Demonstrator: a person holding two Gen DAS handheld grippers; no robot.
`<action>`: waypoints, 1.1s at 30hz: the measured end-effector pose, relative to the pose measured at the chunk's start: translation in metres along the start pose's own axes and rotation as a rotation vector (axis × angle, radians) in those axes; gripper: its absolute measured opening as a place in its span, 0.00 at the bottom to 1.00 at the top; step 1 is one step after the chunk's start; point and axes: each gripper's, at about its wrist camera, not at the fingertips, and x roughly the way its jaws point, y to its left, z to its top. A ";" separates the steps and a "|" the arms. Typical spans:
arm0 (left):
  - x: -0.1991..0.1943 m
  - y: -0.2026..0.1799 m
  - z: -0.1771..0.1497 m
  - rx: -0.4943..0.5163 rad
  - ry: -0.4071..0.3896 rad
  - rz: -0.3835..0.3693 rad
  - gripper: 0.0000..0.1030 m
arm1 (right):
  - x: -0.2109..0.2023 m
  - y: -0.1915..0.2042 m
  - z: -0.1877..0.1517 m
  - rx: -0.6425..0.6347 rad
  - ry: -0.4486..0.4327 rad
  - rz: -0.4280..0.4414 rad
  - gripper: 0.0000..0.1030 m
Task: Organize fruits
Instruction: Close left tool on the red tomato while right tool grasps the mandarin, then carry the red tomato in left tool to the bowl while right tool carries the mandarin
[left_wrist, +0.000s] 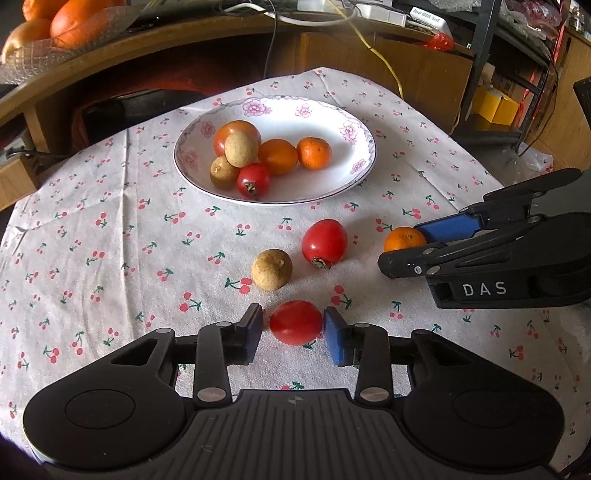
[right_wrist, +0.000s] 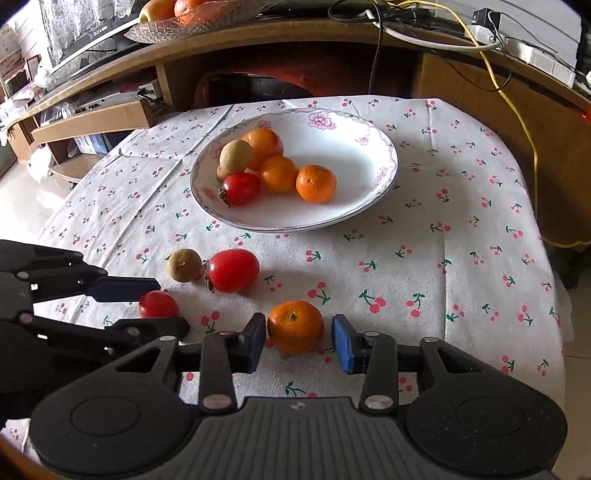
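Left gripper (left_wrist: 293, 325) pinches a small tomato (left_wrist: 295, 322), right gripper (right_wrist: 298, 338) brackets a tangerine (right_wrist: 295, 326) unclamped, a bigger tomato (left_wrist: 324, 243) and brown fruit (left_wrist: 271, 269) before the plate (left_wrist: 332, 122).

Legible text, one item: we read "DAS" in white capitals on the black body of the right gripper (left_wrist: 402, 245), seen from the left wrist view. A dark panel at the upper left of the right wrist view carries small white lettering we cannot make out.
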 end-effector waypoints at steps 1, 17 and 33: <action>0.000 0.000 0.000 -0.002 0.001 0.001 0.42 | -0.001 0.000 0.000 0.002 0.001 0.004 0.34; -0.015 -0.001 0.012 -0.011 -0.033 0.005 0.35 | -0.015 0.010 0.007 -0.013 -0.033 0.016 0.32; -0.022 0.001 0.047 -0.037 -0.119 0.014 0.35 | -0.027 0.004 0.036 0.033 -0.115 0.001 0.32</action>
